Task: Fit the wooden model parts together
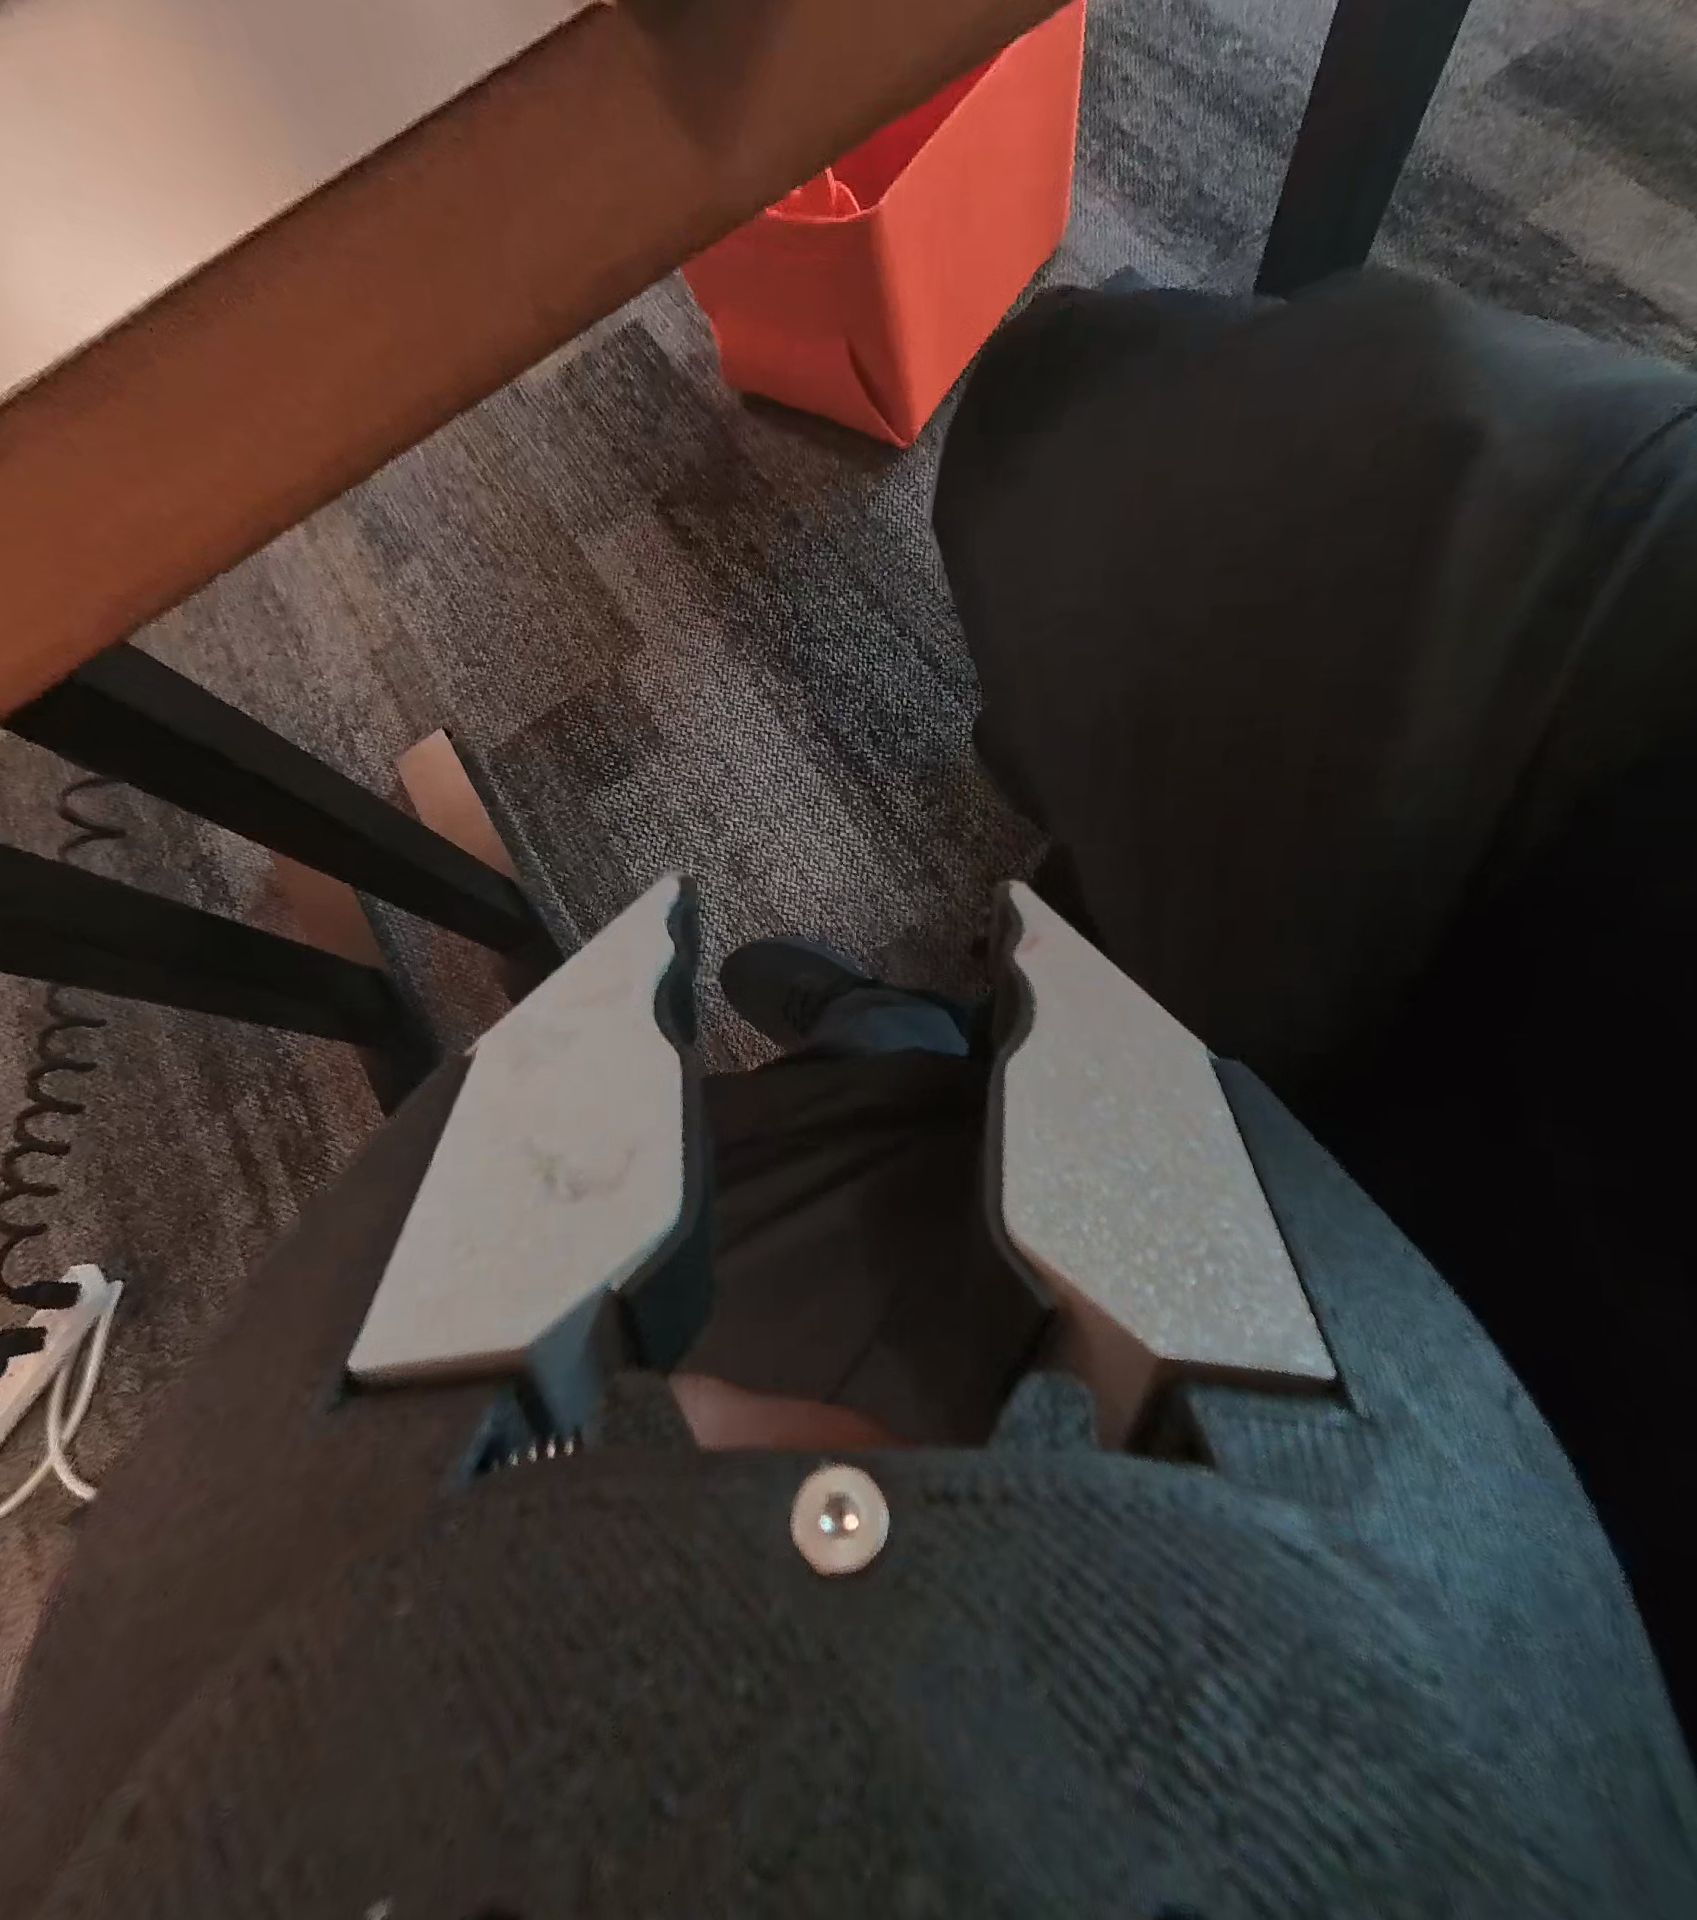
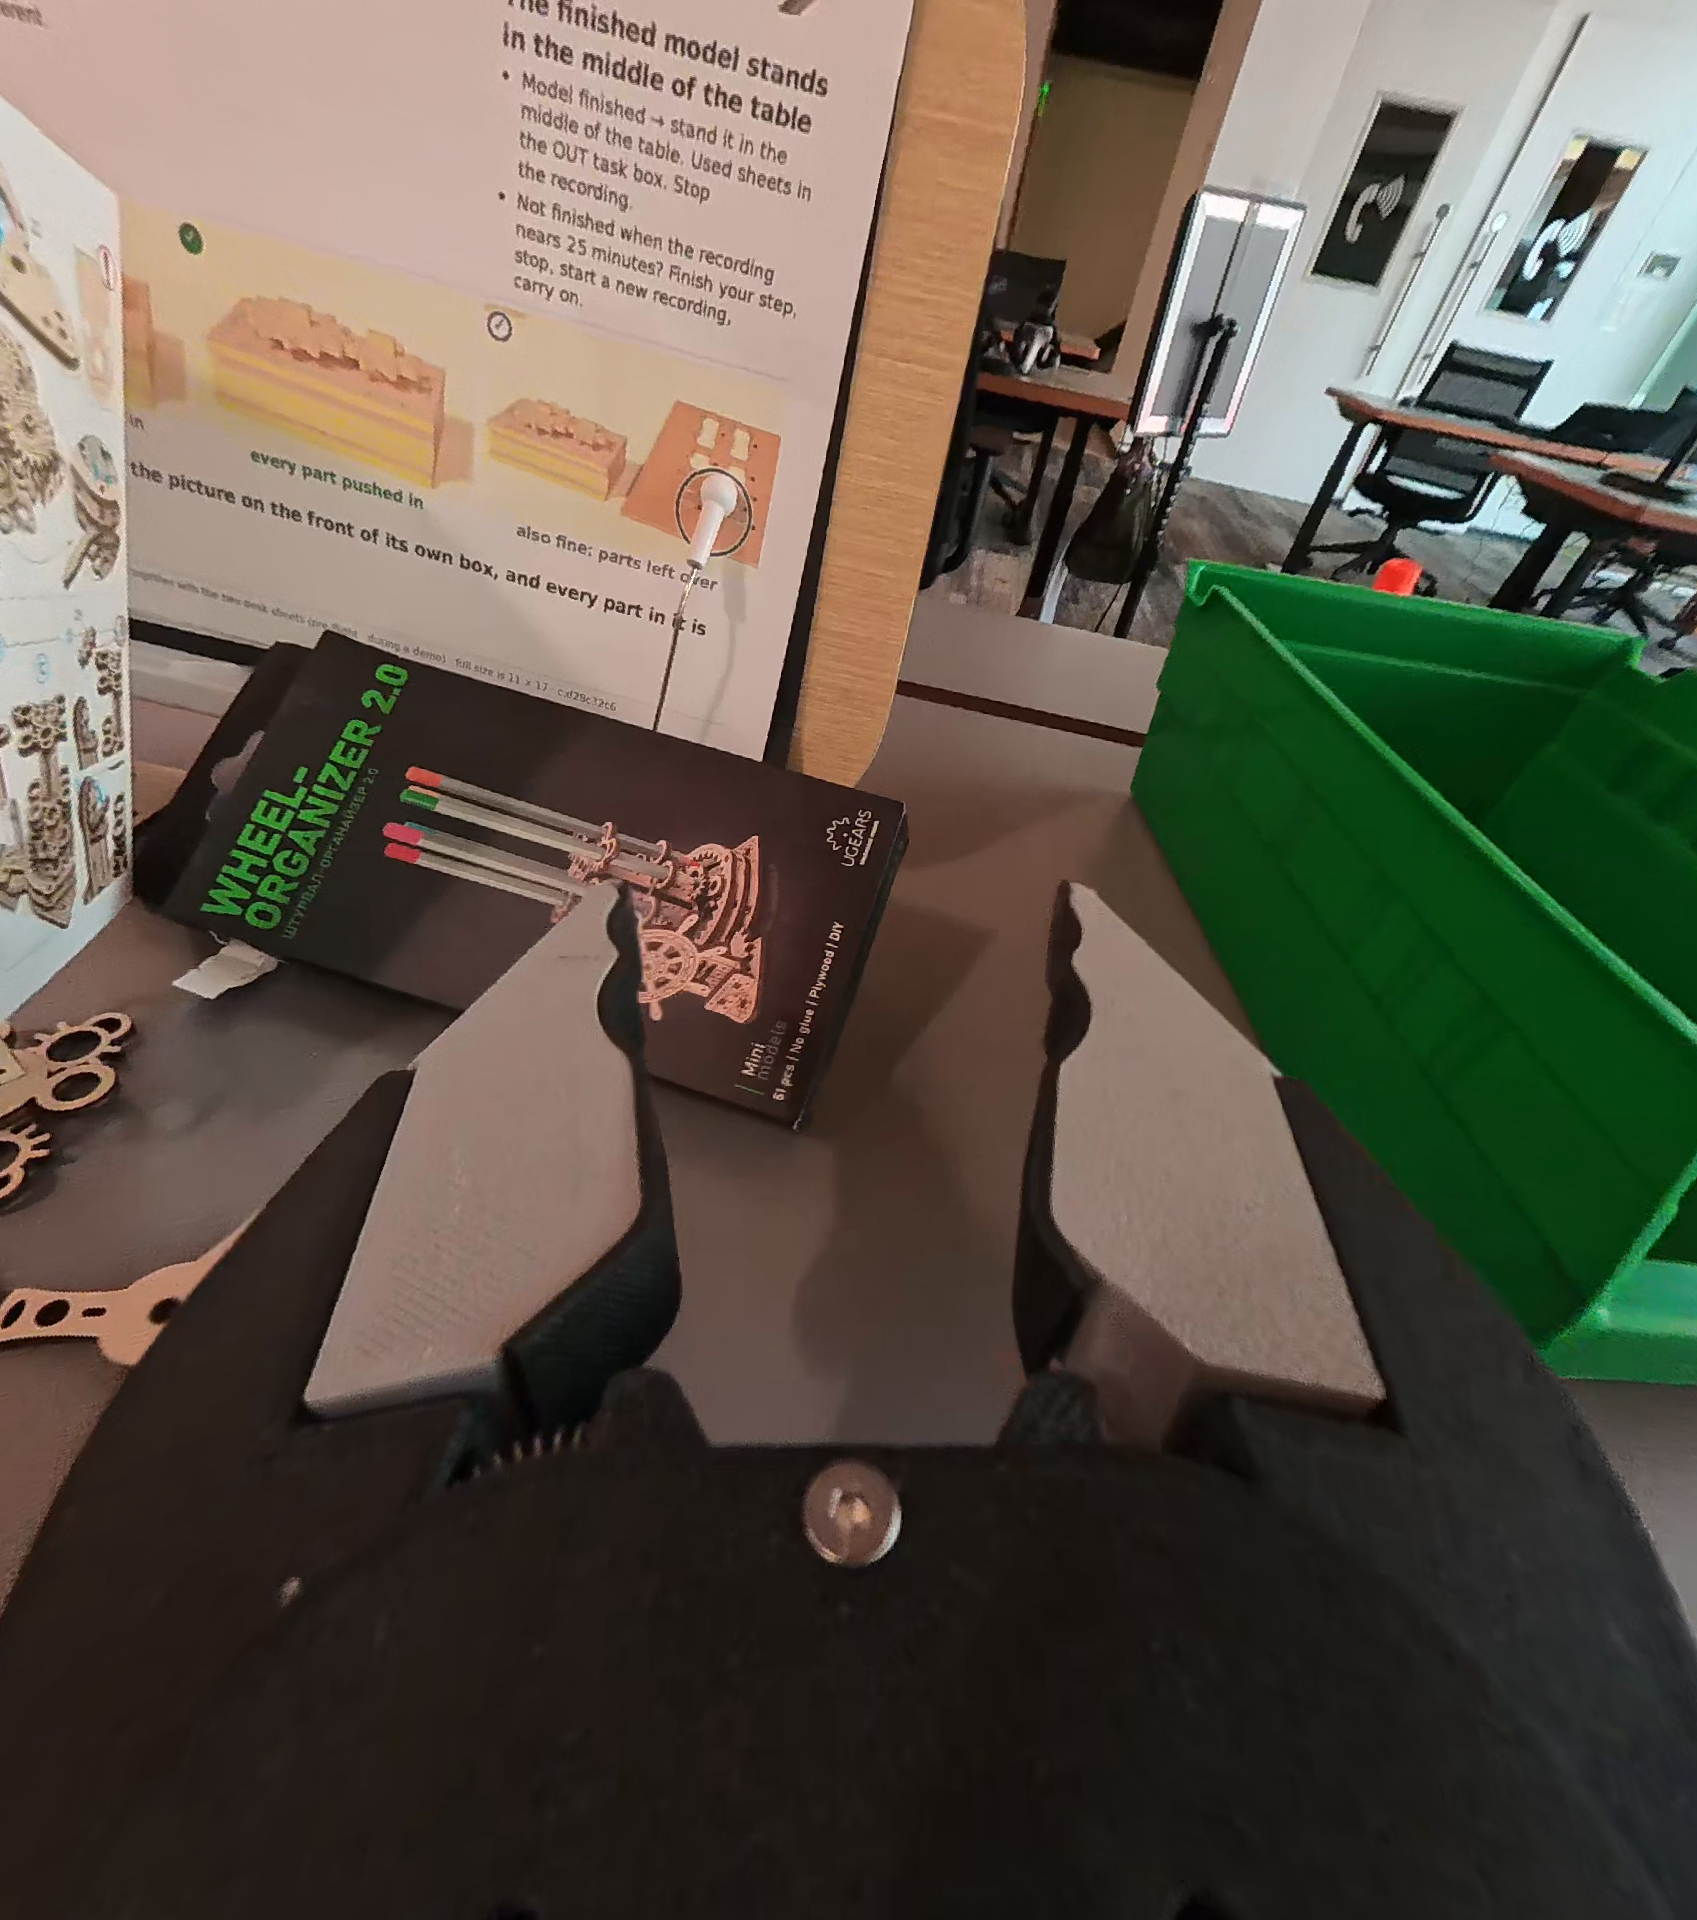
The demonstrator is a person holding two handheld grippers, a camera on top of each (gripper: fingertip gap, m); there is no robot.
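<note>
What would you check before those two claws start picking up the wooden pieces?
1. Right gripper open and empty: ok, its fingers stand apart with only bare table between them.
2. Left gripper open and empty: ok.
3. Left gripper over the work area: not ok, it points down at the carpet and the person's leg, below the table edge.
4. Wooden parts within view: ok, loose at the right view's left edge.
5. Instruction sheet in sight: ok, standing upright beside the parts.
6. Green bin clear of the parts: ok, off to the right.
</note>
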